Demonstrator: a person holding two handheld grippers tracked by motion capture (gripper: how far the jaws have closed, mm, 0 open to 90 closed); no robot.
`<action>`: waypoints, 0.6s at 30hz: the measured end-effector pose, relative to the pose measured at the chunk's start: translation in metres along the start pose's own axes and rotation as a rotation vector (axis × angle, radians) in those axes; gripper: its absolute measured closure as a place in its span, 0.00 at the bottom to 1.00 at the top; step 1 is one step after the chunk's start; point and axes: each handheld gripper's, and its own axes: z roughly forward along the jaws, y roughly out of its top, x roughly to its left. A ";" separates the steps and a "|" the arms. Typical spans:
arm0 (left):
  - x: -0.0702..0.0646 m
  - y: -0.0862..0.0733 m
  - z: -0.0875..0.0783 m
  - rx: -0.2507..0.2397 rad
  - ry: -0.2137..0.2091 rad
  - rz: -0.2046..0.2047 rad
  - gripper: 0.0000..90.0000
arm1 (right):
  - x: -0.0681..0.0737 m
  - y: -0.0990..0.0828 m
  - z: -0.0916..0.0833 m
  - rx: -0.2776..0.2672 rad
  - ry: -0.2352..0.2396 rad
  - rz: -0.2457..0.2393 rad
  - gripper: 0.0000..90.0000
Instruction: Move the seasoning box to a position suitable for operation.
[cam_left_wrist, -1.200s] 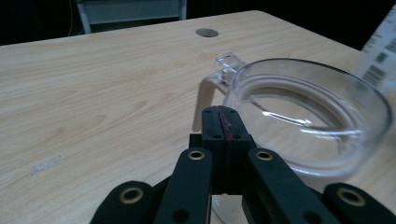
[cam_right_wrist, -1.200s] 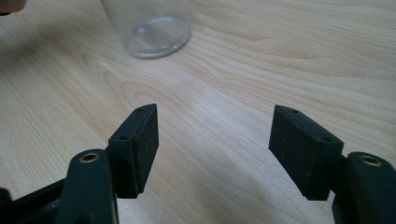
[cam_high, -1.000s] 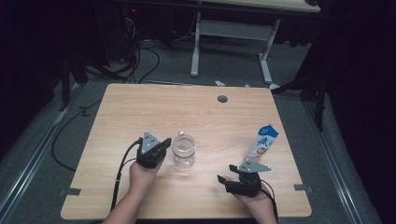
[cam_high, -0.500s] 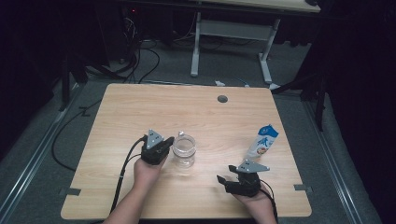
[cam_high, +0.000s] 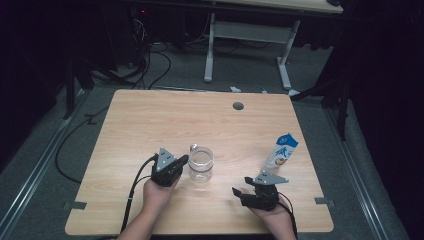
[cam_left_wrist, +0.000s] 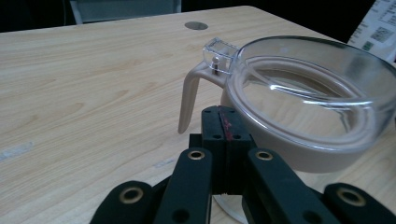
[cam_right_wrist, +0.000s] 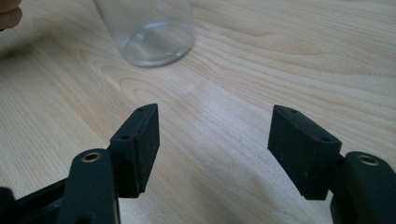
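Two grippers work low in the frame: our right gripper (cam_high: 241, 192) waits spread wide over bare table (cam_high: 150, 115), our left gripper (cam_high: 183, 160), clenched empty, should nudge gently beside the clear jug (cam_high: 200, 163) at lower centre, carton (cam_high: 281, 151) beyond.

The right claw (cam_right_wrist: 215, 151) gapes above the wooden table (cam_right_wrist: 280, 56), clear jar (cam_right_wrist: 149, 28) beyond.

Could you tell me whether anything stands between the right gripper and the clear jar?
Nothing visible does. The right gripper rests open, and only bare table lies between it and the clear jar. The shut left gripper is at the jar's other side, and the milk carton stands off to the right.
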 end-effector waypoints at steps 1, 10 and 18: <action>-0.002 -0.001 0.000 -0.002 -0.003 0.001 1.00 | 0.000 0.000 0.000 -0.001 0.000 0.000 0.38; -0.017 -0.006 -0.008 -0.017 -0.029 0.008 1.00 | -0.001 0.000 -0.001 -0.003 -0.001 0.001 0.38; -0.028 -0.010 -0.013 -0.027 -0.061 0.023 1.00 | -0.001 0.000 -0.001 -0.002 -0.003 0.001 0.38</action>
